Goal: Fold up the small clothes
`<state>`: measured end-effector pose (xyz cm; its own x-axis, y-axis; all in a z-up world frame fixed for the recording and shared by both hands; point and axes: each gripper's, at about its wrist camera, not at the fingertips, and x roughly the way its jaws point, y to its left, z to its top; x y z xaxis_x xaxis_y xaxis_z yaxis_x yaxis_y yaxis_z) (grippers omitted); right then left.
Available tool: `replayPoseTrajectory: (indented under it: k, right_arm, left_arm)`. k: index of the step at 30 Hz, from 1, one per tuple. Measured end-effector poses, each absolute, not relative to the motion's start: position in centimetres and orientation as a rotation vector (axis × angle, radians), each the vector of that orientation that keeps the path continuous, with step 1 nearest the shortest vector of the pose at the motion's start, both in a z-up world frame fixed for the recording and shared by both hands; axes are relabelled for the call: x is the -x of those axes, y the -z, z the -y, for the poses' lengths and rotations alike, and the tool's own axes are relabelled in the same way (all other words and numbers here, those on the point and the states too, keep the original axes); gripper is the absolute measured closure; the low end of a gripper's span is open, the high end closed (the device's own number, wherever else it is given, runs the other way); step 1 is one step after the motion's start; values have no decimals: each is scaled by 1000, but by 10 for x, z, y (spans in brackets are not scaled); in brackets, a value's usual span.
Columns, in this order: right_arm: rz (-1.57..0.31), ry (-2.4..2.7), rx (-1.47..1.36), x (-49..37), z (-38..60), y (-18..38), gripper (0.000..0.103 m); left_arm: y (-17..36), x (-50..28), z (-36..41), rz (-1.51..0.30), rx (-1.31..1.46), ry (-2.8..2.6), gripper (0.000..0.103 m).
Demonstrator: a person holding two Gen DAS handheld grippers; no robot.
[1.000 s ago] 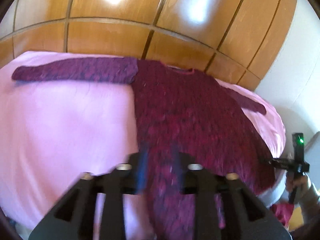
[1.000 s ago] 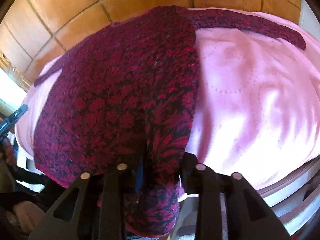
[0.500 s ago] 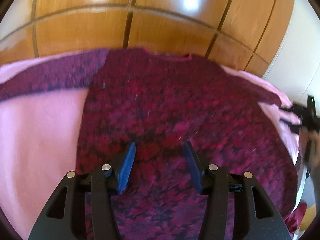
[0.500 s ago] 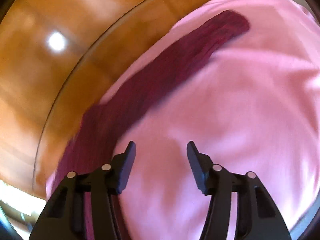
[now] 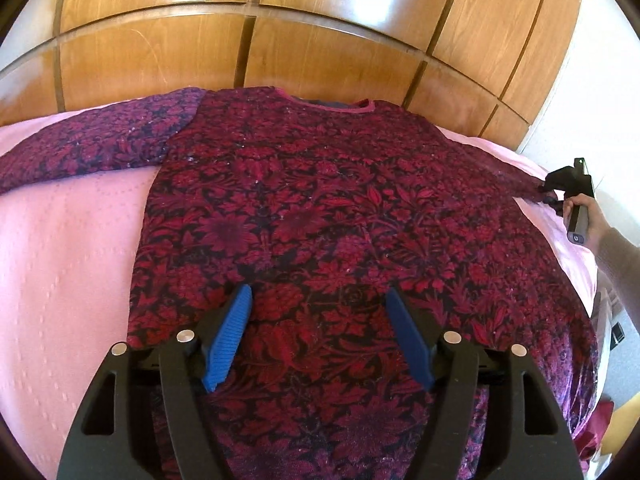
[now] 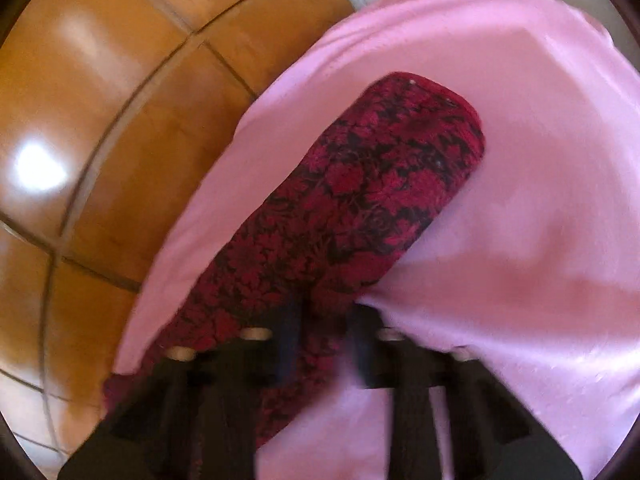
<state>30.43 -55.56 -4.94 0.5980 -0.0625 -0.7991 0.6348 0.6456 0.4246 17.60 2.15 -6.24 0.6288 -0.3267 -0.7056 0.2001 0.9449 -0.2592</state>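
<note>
A dark red floral sweater lies flat, front up, on a pink bedspread, with its left sleeve stretched out to the side. My left gripper hovers over the lower body of the sweater. Its jaws are opening and nothing is between its blue pads. In the right wrist view the right sleeve runs away from my right gripper, which is shut on the sleeve a little back from the cuff. The left wrist view shows that gripper at the sleeve, held by a person's hand.
Glossy wooden wardrobe panels rise right behind the bed. The pink bedspread is bare to the left of the sweater and around the right sleeve. The bed's right edge drops off beside the hand.
The left gripper let go of the sweater's hem, moved over its body and spread its jaws. The right gripper left the hem, swung across to the right sleeve and closed on it.
</note>
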Motion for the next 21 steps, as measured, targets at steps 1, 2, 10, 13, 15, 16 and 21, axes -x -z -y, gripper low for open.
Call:
replayPoseTrajectory:
  k: [1, 2, 10, 13, 15, 16, 21]
  right_arm:
    - [-838, 462, -723, -304, 555, 44, 93]
    - [-811, 473, -654, -300, 550, 33, 94]
    - [-882, 594, -526, -297, 541, 59, 95]
    - [-868, 592, -439, -301, 526, 35, 95]
    - [-851, 581, -365, -297, 512, 19, 94]
    - [-840, 562, -327, -300, 500, 11, 94]
    - [-795, 458, -178, -307, 435, -17, 94]
  left_arm:
    - [62, -176, -22, -839, 163, 304, 34]
    - [62, -176, -21, -839, 162, 303, 34]
    - [64, -179, -23, -839, 172, 305, 33]
    - [64, -180, -25, -838, 186, 325, 29]
    - [64, -179, -25, -834, 188, 326, 29]
    - [64, -179, -25, -833, 193, 328, 29]
    - [63, -179, -26, -828, 216, 340, 27]
